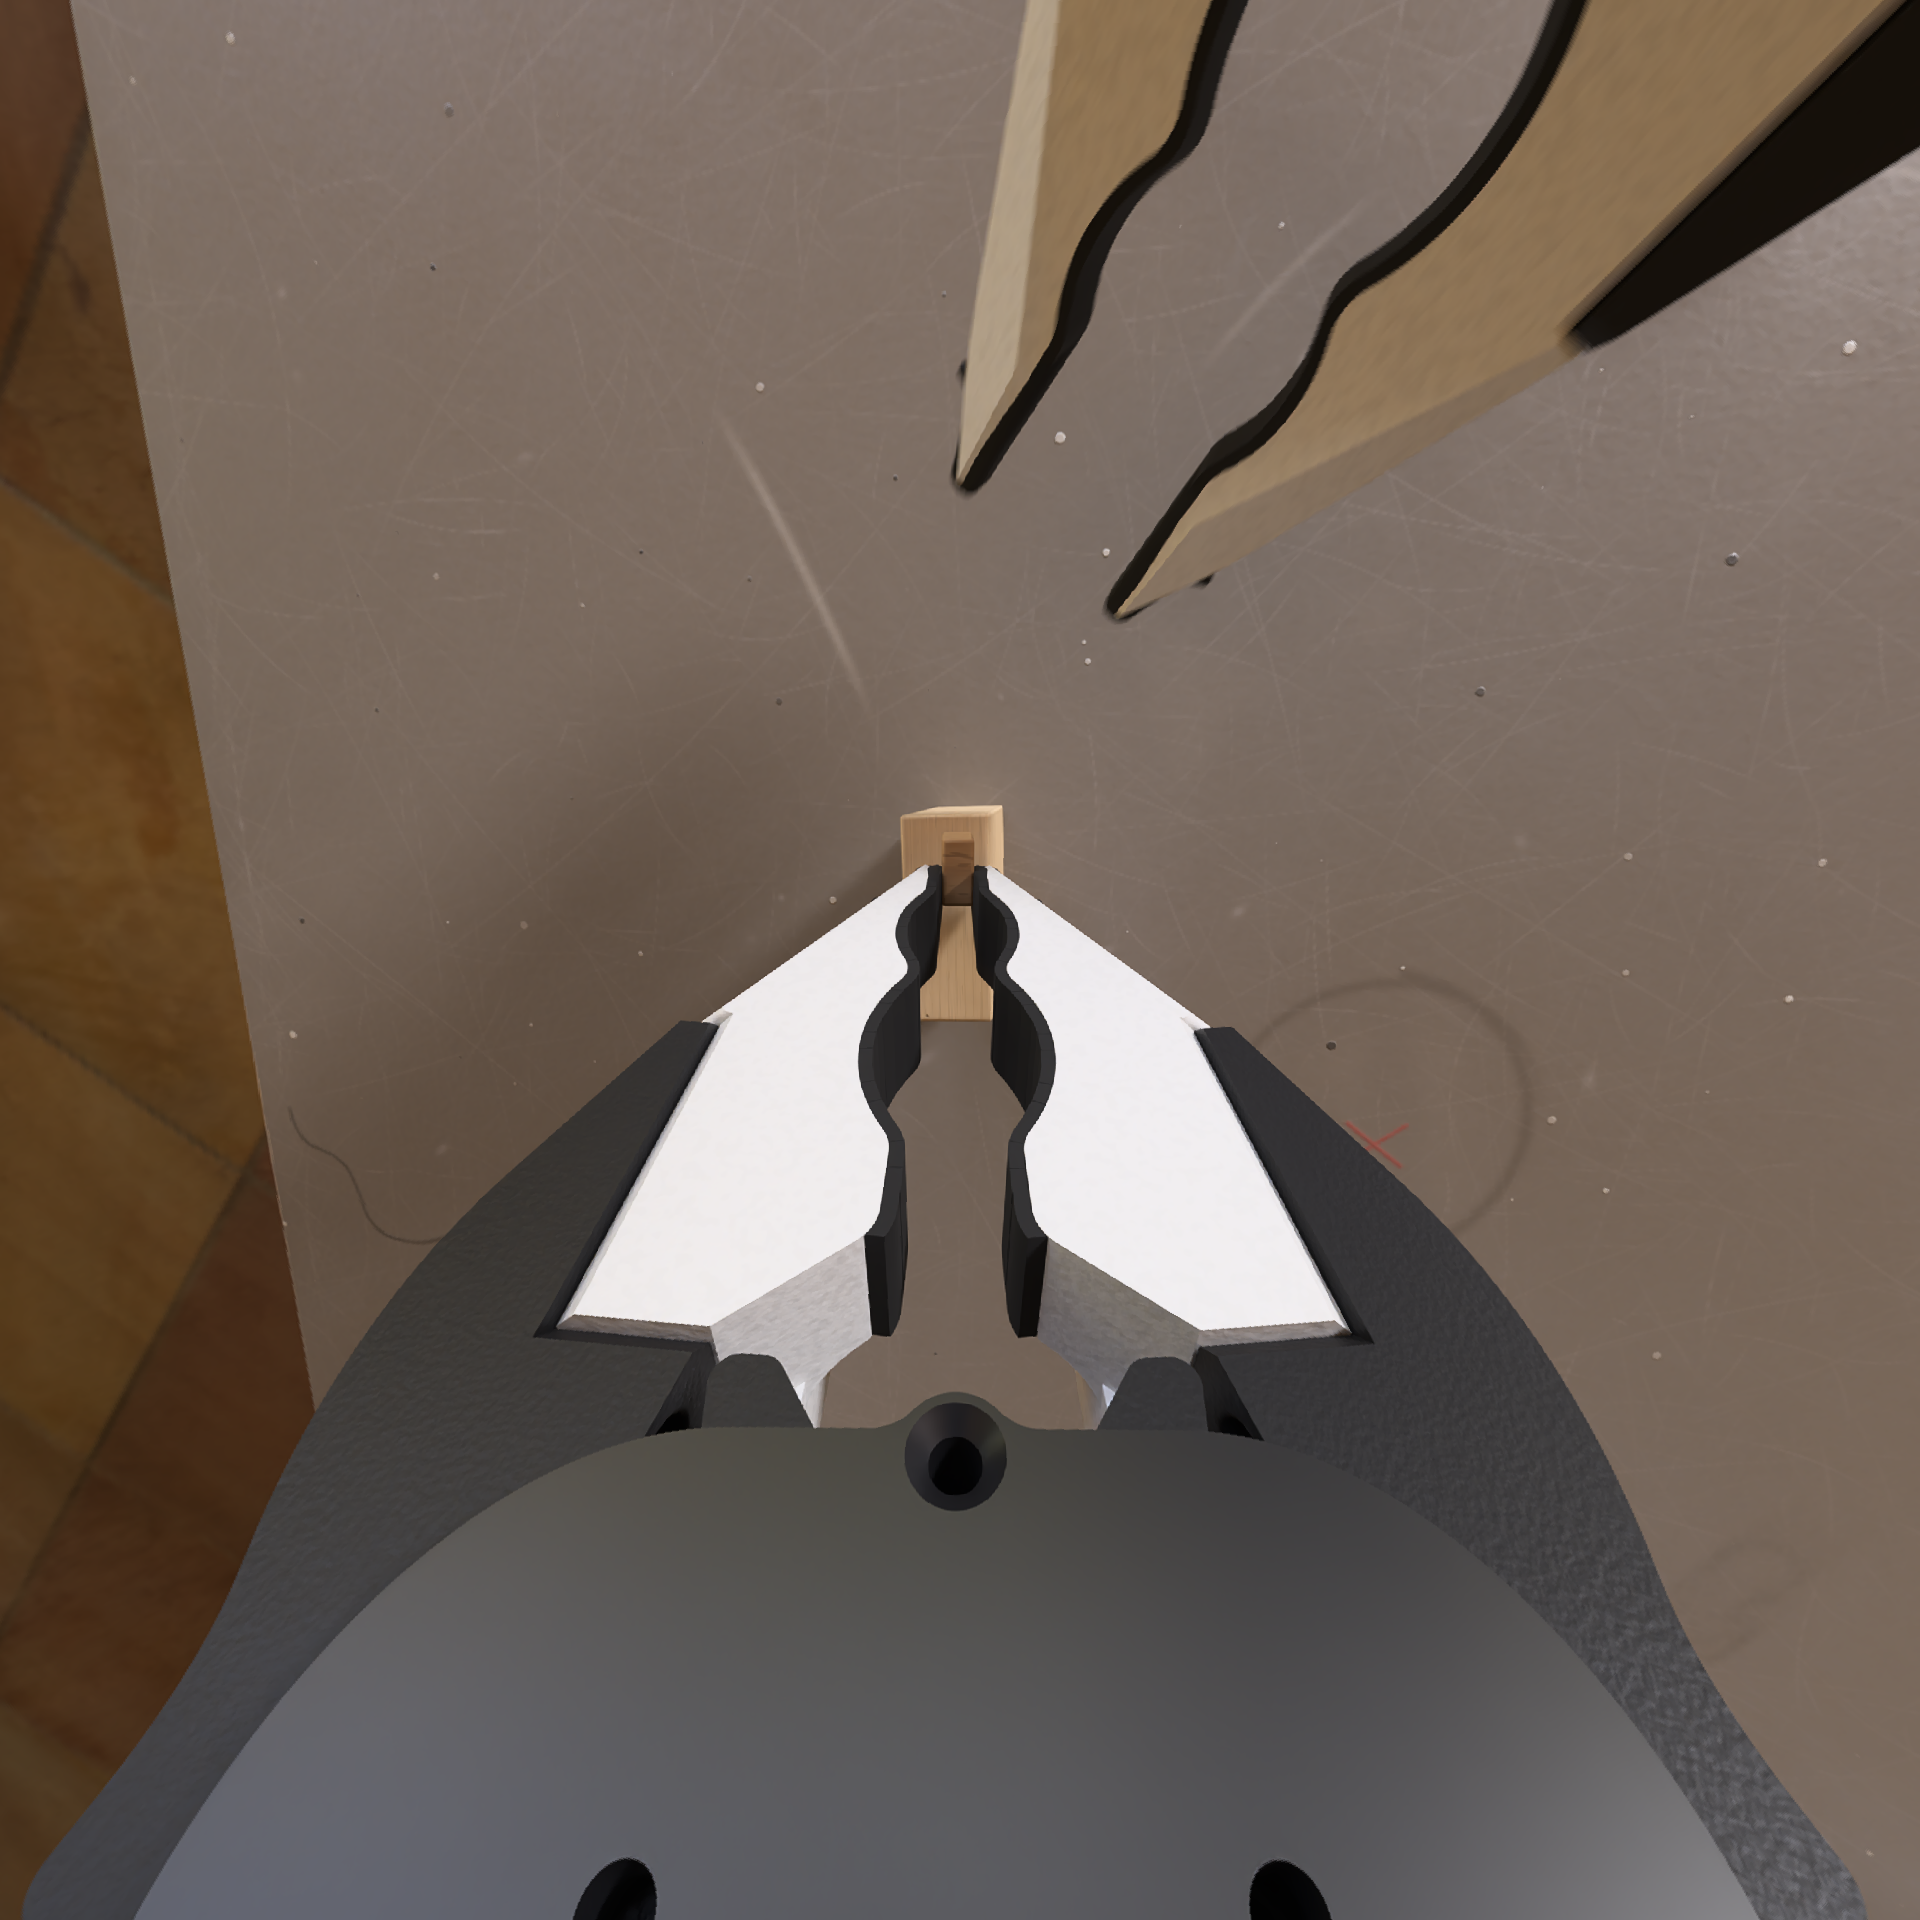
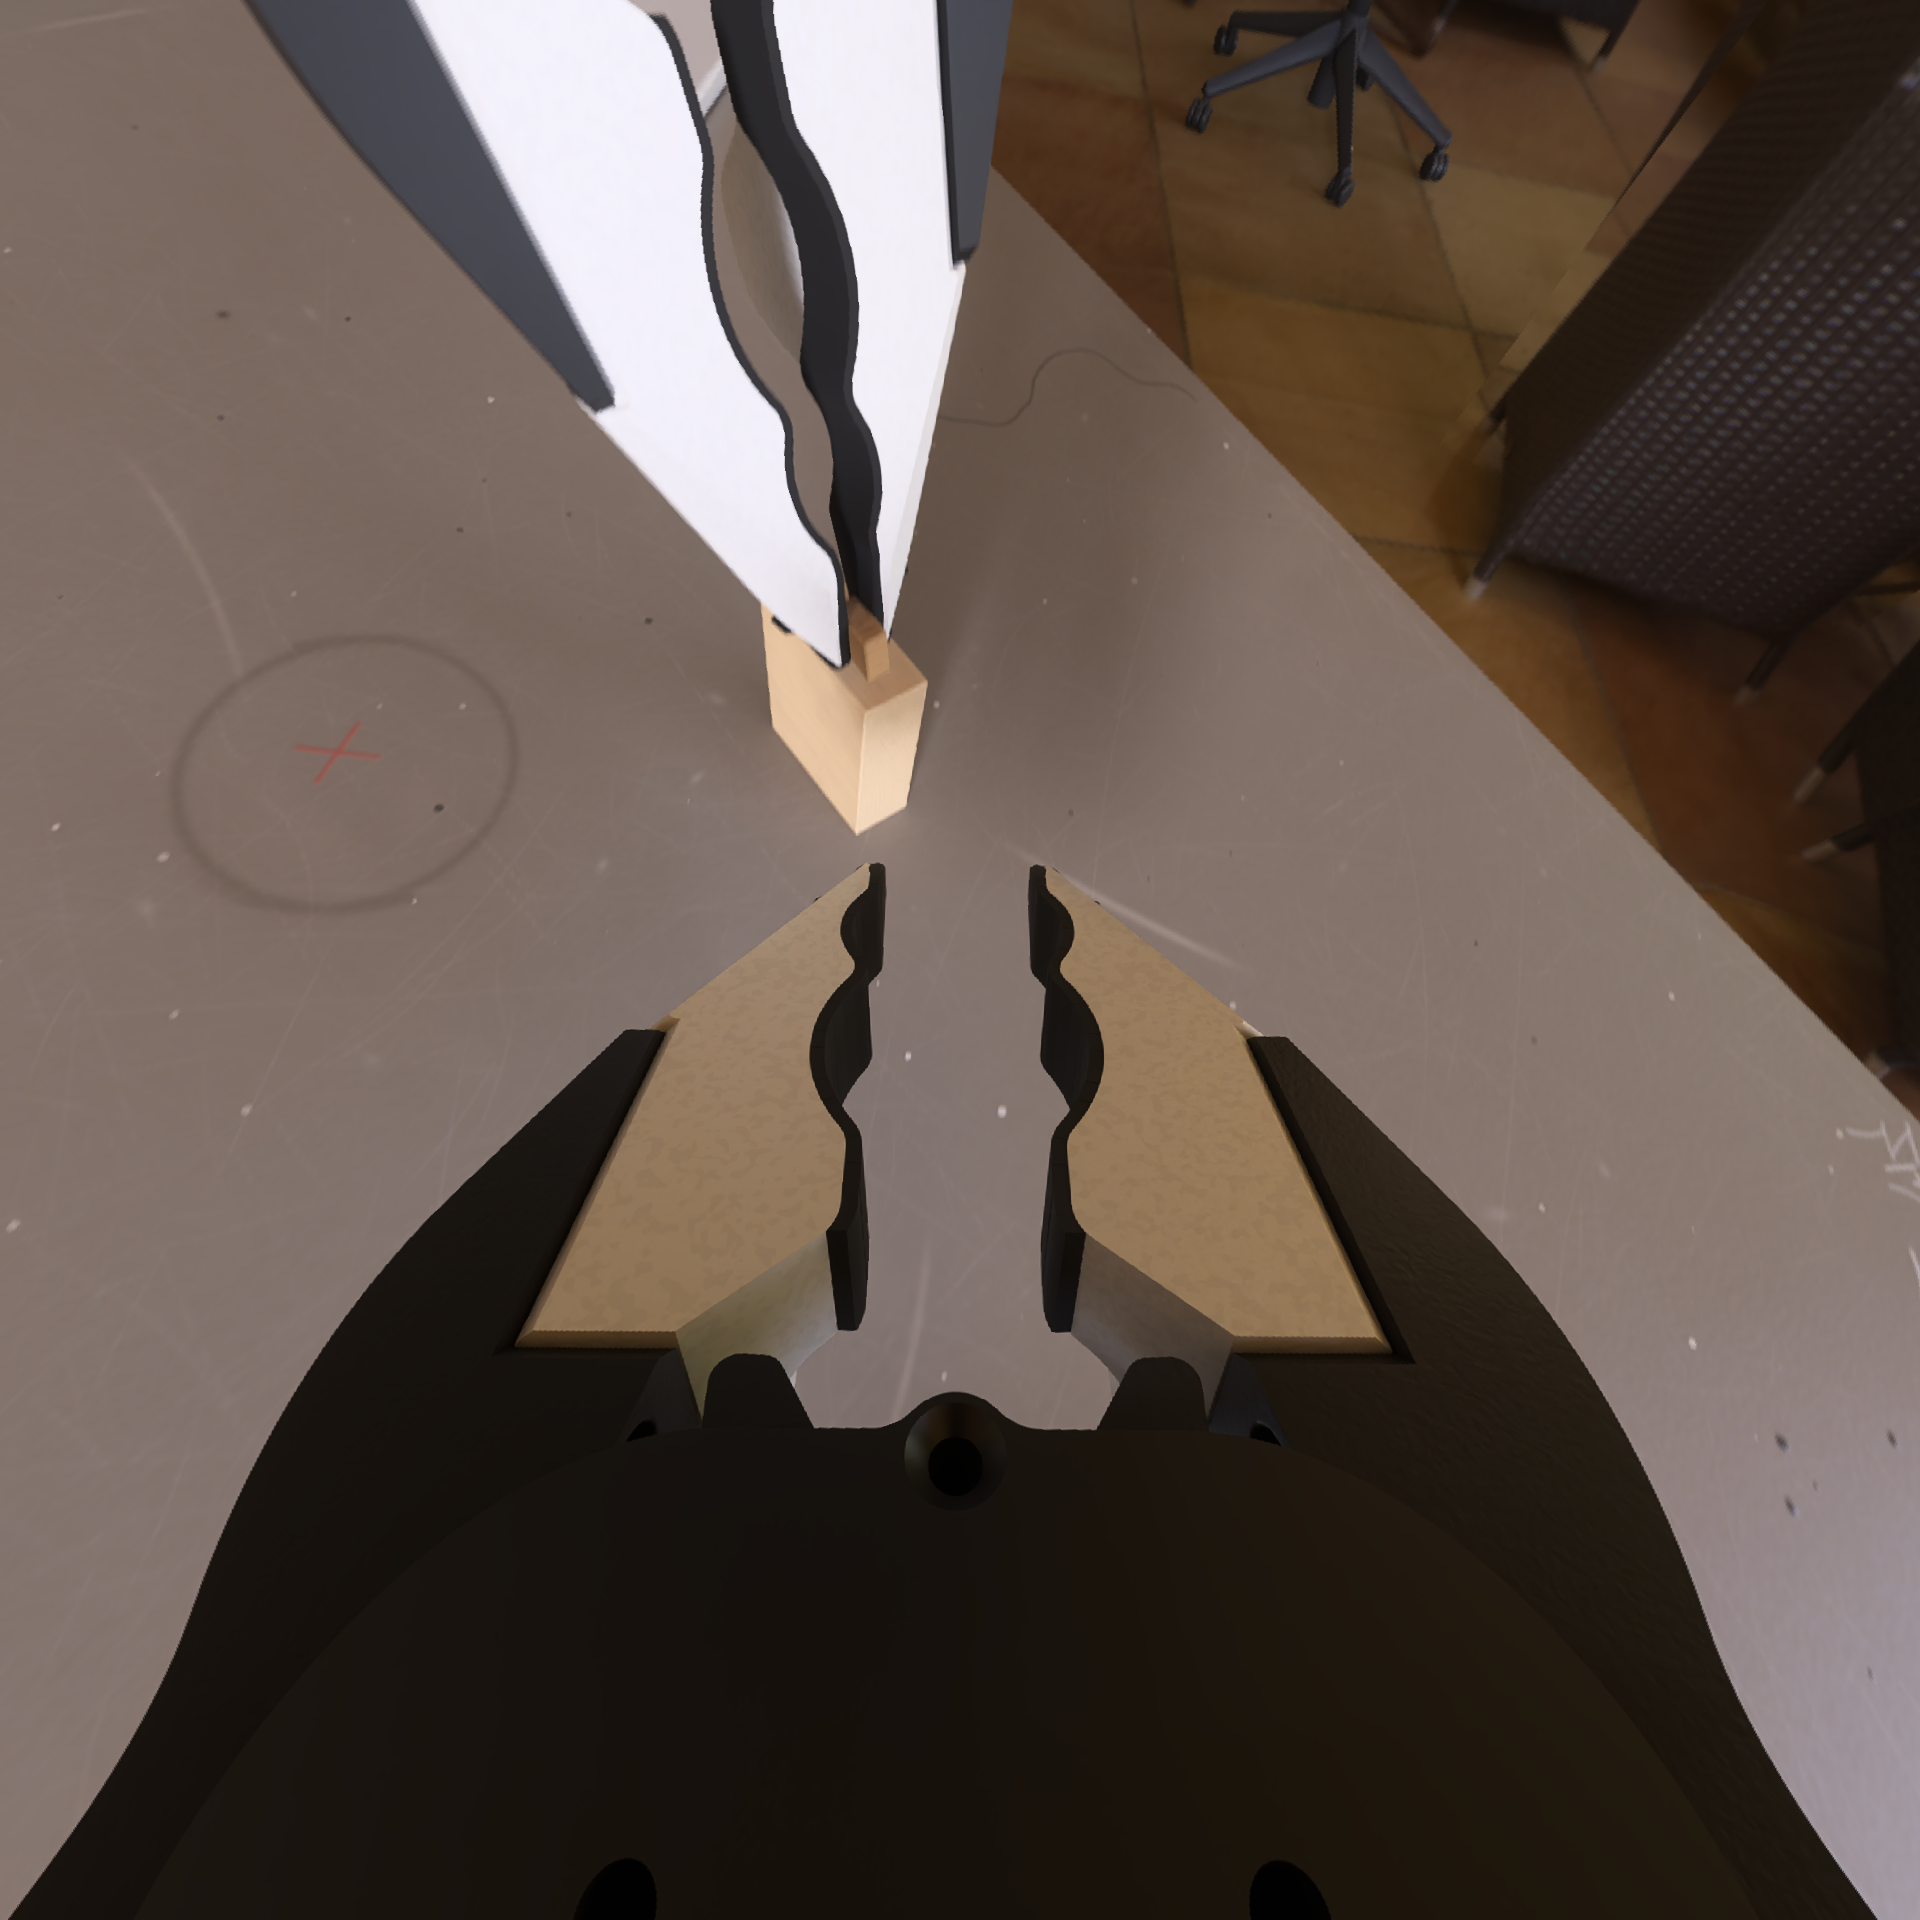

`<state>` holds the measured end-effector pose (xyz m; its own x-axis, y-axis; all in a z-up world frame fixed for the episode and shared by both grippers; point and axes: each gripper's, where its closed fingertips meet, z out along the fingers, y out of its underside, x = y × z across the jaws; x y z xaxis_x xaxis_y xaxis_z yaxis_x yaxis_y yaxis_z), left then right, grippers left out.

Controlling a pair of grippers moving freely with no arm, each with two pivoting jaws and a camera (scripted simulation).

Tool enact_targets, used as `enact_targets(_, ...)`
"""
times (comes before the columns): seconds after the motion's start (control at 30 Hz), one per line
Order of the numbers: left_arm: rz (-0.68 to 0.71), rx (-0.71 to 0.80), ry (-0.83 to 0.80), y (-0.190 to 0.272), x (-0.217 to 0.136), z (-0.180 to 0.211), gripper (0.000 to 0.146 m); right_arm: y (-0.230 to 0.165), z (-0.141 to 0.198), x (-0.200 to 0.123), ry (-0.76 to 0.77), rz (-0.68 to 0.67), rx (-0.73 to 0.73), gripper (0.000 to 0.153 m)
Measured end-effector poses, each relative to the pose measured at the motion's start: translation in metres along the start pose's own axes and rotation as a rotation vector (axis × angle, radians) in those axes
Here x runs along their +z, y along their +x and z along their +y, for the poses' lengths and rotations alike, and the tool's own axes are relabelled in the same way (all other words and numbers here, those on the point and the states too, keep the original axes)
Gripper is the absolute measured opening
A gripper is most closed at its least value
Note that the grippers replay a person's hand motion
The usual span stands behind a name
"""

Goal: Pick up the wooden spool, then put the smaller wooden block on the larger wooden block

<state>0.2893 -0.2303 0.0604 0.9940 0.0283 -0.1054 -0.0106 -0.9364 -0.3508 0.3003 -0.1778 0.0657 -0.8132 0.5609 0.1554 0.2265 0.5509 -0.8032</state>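
Clearly, the left gripper [image 1: 957, 883] was pinched on the smaller wooden block [image 2: 871, 649], w/ that piece set against the top of the larger wooden block [image 2: 844, 727]. Whether full contact was made could not be told. The right gripper [image 2: 957, 883] was spread, nothing between its jaws, tips pointed at the larger block's near corner and just short of it.

No wooden spool was seen in either view, so that step could not be checked.

Risks, as judged:
- The small piece was held only at the very fingertips; a slip or twist on release was thought likely if the jaws were opened unevenly.
- The larger block's top was narrow, and the small piece sat near one edge of it; it could be tipped off toward the table's long edge by the floor side.
- The larger block stood tall and slim; it could be toppled by a sideways drag from the white fingers [image 2: 748, 416] during withdrawal.
- The right gripper was near enough that the stack could be knocked by any forward drift.

Around: grey scratched tabletop [image 2: 1351, 935], a drawn circle w/ red cross [image 2: 338, 753] well apart from the stack, away from the floor-side edge. An office chair [image 2: 1340, 83] and dark wicker panel [image 2: 1714, 364] were seen beyond the edge. Nothing else stood in the way.
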Motion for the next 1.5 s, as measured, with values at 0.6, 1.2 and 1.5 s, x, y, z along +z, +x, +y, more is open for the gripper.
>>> enact_targets(0.6, 0.0, -0.029, -0.045, -0.002, -0.001, 0.011, 0.005, -0.074, 0.126, -0.138, -0.388, -0.172, 0.084, 0.039)
enact_targets(1.2, -0.019, -0.036, -0.061, -0.004, -0.002, 0.012, 0.009, -0.085, 0.153, -0.142, -0.516, -0.133, 0.099, 0.023)
enact_targets(1.5, -0.019, -0.043, -0.054, -0.005, -0.002, 0.012, 0.01, -0.058, 0.097, -0.13, -0.258, 0.007, 0.142, 0.023)
